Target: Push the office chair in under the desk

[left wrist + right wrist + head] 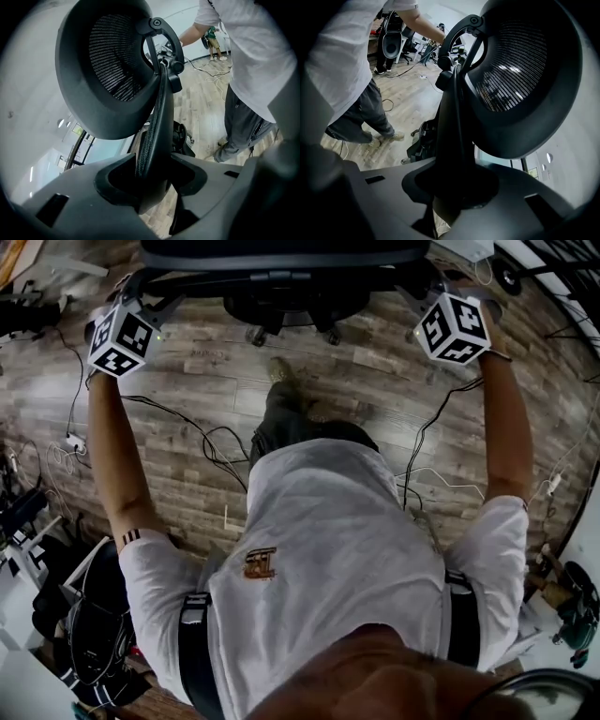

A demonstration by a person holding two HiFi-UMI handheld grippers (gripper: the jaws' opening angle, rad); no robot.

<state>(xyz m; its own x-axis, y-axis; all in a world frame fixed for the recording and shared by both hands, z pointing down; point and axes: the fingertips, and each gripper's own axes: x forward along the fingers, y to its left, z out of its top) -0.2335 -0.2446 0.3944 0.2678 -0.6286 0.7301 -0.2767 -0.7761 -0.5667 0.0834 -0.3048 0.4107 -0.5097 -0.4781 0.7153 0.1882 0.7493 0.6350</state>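
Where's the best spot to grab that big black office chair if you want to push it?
Grip the backrest rim, one side in each gripper's jaws, from behind the office chair. The rim is thin and upright, so jaws close around it, as the left gripper and right gripper do now. The headrest looks too bulky.
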